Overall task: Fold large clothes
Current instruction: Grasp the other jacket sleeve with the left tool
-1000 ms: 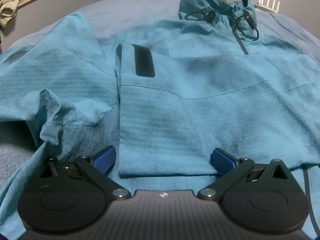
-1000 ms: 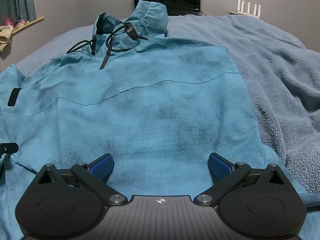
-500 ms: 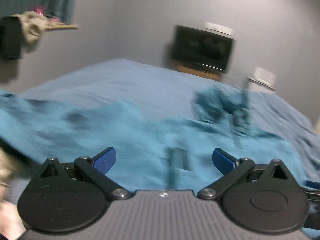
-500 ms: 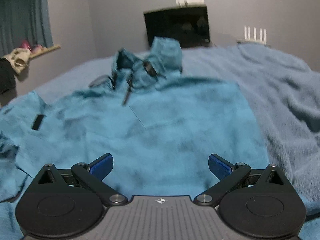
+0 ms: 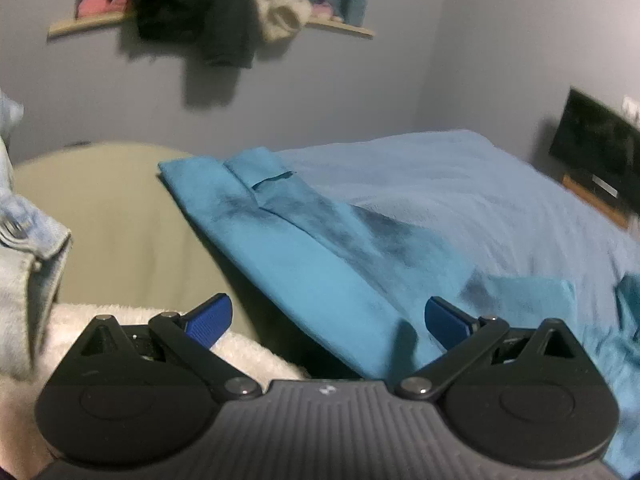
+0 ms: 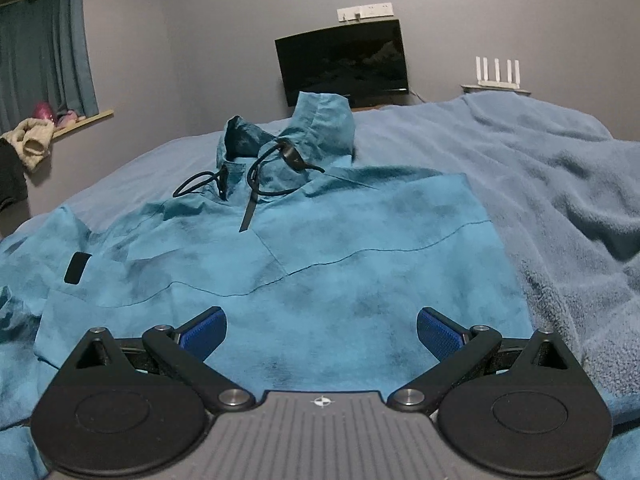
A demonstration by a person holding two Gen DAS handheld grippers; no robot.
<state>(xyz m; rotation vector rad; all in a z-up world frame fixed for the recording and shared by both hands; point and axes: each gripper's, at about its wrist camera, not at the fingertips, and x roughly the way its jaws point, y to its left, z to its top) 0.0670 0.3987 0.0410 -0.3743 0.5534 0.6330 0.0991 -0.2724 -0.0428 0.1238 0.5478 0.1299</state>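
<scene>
Since a second ago the left gripper (image 5: 328,320) has swung left off the jacket front, now facing the sleeve (image 5: 280,240) and the wall; the right gripper (image 6: 320,332) has lifted and tilted up, so the TV (image 6: 344,66) now shows. Left gripper: jaws wide apart, holding nothing, blue pads (image 5: 210,320) clear of the cloth, hovering over the sleeve's near end. Right gripper: jaws also spread wide, nothing gripped, hovering above the lower front of the teal jacket (image 6: 320,272). Contact with the fabric can't be told in either view.

One teal jacket, lying flat, front up on the blue blanket (image 6: 560,208) covering the bed, hood (image 6: 304,128) at the far end toward the TV. One sleeve stretches out to the left, its cuff end past the blanket edge over a beige surface (image 5: 112,216). Black drawcords (image 6: 256,176) loop at the collar; one black patch (image 6: 77,268) on the jacket's left side.

One wall ledge (image 5: 340,28) with a heap of clothes on it: black garment (image 5: 200,20), cream one (image 5: 280,12), pink bits. A white fluffy cloth (image 5: 80,320) and denim (image 5: 32,248) sit near the left gripper. One router (image 6: 498,72), four antennas, on a shelf right of the TV.
</scene>
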